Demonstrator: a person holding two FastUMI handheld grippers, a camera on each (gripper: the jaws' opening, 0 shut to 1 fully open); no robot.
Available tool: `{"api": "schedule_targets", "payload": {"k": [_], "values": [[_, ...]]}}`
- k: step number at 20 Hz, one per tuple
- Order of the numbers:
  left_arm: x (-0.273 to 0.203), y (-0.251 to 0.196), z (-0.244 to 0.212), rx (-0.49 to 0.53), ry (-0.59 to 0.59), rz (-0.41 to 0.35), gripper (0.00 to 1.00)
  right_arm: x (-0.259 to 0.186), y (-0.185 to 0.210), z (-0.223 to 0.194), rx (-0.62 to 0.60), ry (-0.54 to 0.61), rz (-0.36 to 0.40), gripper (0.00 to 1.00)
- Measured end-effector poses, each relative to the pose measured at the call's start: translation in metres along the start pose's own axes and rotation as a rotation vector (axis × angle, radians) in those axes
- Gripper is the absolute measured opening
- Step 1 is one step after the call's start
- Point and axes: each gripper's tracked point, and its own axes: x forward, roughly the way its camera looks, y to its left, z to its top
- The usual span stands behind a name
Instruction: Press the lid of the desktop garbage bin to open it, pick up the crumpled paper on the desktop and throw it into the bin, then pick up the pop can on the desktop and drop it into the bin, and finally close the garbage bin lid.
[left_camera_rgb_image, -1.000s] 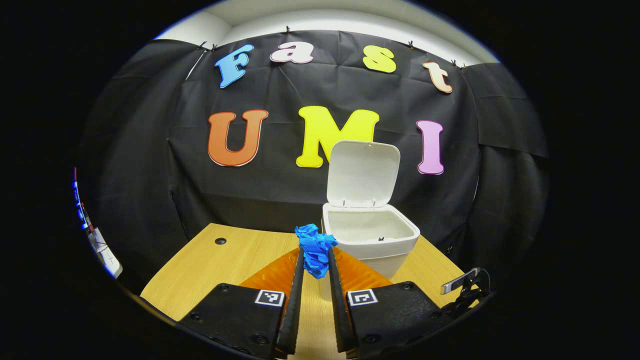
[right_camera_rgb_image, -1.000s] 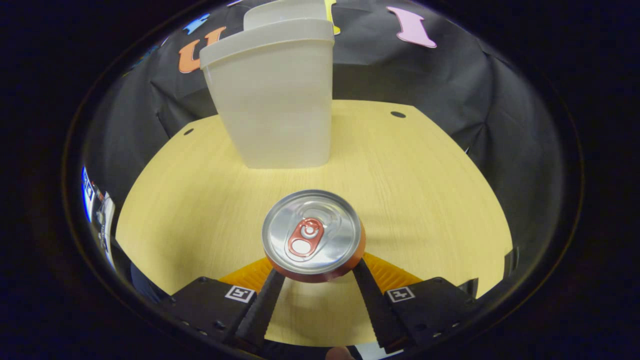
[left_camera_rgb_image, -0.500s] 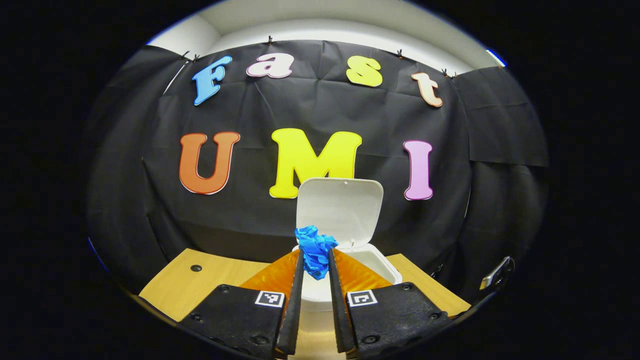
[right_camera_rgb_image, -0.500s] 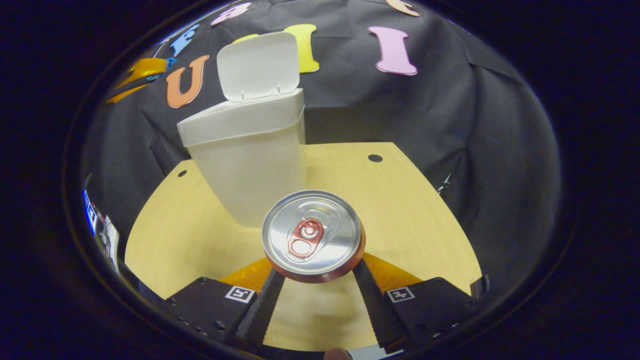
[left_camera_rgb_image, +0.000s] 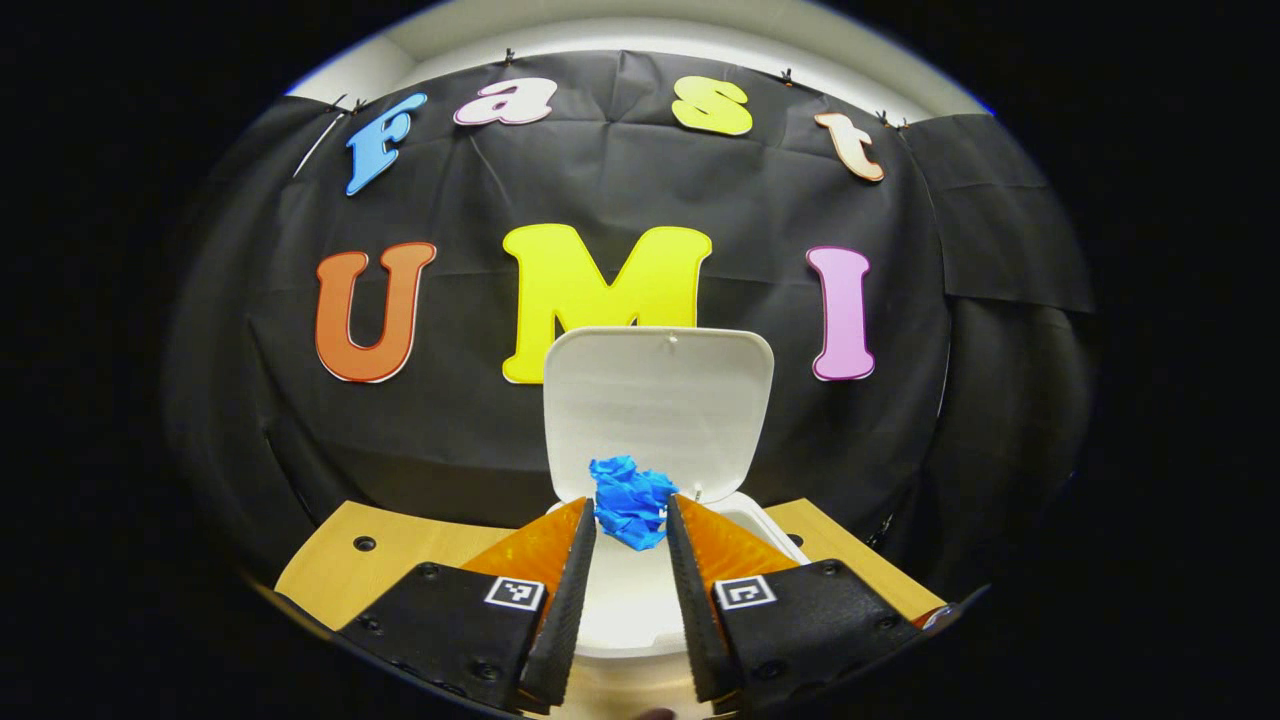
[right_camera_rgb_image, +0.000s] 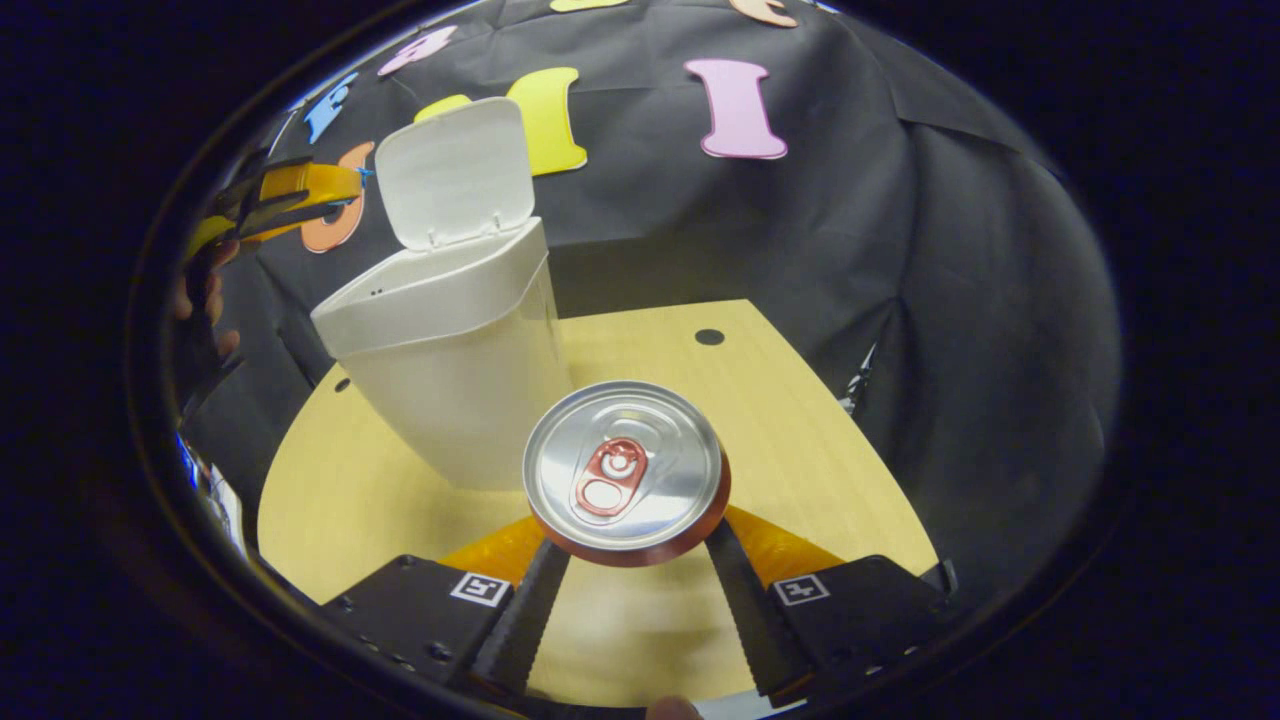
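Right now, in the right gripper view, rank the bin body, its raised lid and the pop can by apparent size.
1. Bin body, largest.
2. Pop can and raised lid look alike; the can sits nearest the camera, so I won't rank them.

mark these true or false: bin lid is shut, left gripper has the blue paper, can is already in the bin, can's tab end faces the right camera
The bin lid is shut: false, it stands open above the bin.
The left gripper holds the crumpled paper: true, over the bin's opening.
The pop can is in the bin: false, the right gripper holds it between its fingers, outside the bin.
The can's tab end faces the right camera: true.
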Motion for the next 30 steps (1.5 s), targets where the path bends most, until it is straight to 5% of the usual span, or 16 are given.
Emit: {"api": "schedule_targets", "payload": {"k": [1, 3, 4, 15, 23, 30], "values": [[0.001, 0.000, -0.001, -0.001, 0.001, 0.002, 0.53, 0.000, 0.001, 0.000, -0.001, -0.001, 0.001, 0.80], [-0.001, 0.004, 0.001, -0.003, -0.004, 0.012, 0.91, 0.000, 0.002, 0.001, -0.011, -0.004, 0.004, 0.80], [-0.002, 0.005, 0.001, -0.002, -0.005, 0.014, 0.96, 0.000, 0.003, 0.002, -0.013, -0.005, 0.007, 0.80], [-0.057, 0.037, 0.003, -0.005, -0.044, 0.083, 0.98, -0.021, 0.023, 0.024, -0.086, -0.042, 0.057, 0.80], [-0.142, 0.069, -0.021, -0.065, -0.033, 0.183, 0.98, -0.064, 0.086, 0.138, -0.218, -0.158, 0.216, 0.80], [-0.189, 0.112, -0.022, -0.072, -0.041, 0.295, 0.98, -0.034, 0.149, 0.194, -0.279, -0.196, 0.289, 0.80]]}}
